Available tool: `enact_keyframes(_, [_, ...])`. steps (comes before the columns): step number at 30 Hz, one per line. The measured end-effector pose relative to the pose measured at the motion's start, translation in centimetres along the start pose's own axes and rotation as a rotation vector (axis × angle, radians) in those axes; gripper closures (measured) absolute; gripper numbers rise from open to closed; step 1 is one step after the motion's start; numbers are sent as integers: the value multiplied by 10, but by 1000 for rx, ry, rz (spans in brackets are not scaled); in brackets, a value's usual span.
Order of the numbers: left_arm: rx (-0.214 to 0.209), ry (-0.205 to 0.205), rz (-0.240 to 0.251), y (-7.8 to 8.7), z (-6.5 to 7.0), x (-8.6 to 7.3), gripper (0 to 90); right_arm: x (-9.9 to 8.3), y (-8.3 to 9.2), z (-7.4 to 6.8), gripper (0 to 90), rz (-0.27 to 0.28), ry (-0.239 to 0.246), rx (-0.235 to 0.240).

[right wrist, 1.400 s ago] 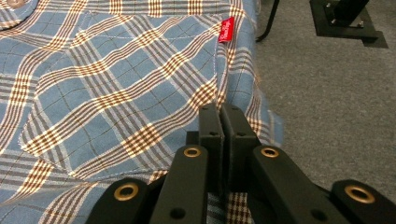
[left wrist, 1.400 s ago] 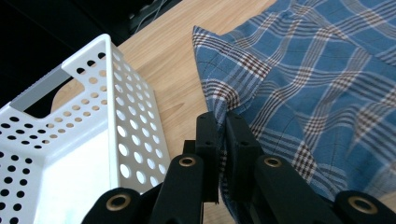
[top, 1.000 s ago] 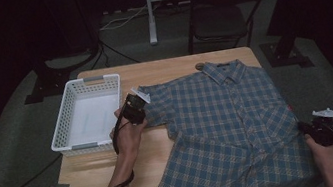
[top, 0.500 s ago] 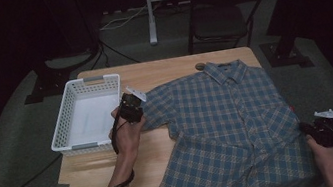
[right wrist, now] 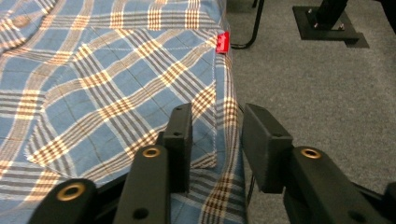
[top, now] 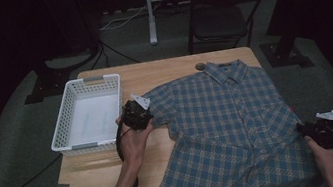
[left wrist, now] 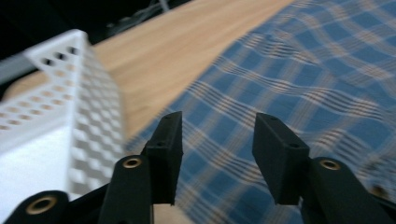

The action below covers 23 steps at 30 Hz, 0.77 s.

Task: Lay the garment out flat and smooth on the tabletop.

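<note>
Both sets of my jaws have just been opening, and nothing is pinched between either pair now: the plaid shirt (top: 226, 134) that I was stretching by its two sides lies released, spread face up over the right and middle of the wooden table (top: 171, 70), collar toward the top of the frame and hem running off the bottom edge. Compared with a second ago the cloth near my left gripper (top: 144, 119) looks a little smoother at the sleeve, and both hands sit about where they were. I judge the flattening step done, so the next move would be a fresh grip for folding. In the left gripper view the jaws stand roughly half apart, hovering just above the blue checked fabric at the sleeve's edge, the pads not pressing on it; the white perforated basket (left wrist: 56, 107) sits close at the left of that frame, bare wood beyond it. In the right gripper view my right gripper (right wrist: 215, 140) is likewise parted, straddling the shirt's side seam where the cloth drops over the table edge, grey floor (right wrist: 322, 93) to the right and a small red tag (right wrist: 223, 42) near the top centre. The seam lies in the gap, loose, not clamped.
</note>
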State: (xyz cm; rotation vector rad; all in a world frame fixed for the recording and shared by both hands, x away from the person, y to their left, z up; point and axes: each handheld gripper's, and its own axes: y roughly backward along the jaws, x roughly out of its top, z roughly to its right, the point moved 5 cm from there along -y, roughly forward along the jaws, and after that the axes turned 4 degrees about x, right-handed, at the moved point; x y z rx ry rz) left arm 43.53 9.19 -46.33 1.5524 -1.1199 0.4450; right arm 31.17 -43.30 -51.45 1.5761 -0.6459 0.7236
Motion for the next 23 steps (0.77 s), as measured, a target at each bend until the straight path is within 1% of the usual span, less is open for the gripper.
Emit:
enact_keyframes(2, [-38, 14, -1, 0, 8, -4, 508, 1, 2, -2, 605, 14, -2, 5])
enact_keyframes(5, [-85, 49, -7, 0, 17, -10, 488, 2, 3, -8, 582, 42, -12, 18])
enact_keyframes(7, [-101, 69, -11, -1, 22, -13, 476, 2, 3, -14, 573, 52, -8, 26])
enact_keyframes(11, [-105, 91, -12, 0, 27, -21, 464, 5, 2, -29, 557, 68, 9, 45])
enact_keyframes(13, [-106, 103, -12, 2, 28, -24, 459, 6, 1, -35, 552, 69, 26, 52])
enact_keyframes(17, [-97, 109, -16, 2, 28, -27, 447, 10, 3, -47, 545, 71, 55, 69])
enact_keyframes(20, [-90, 119, -22, -1, 26, -29, 440, 12, 4, -54, 544, 73, 70, 80])
enact_keyframes(23, [-84, 138, -28, -4, 24, -30, 429, 13, 3, -58, 540, 74, 80, 86])
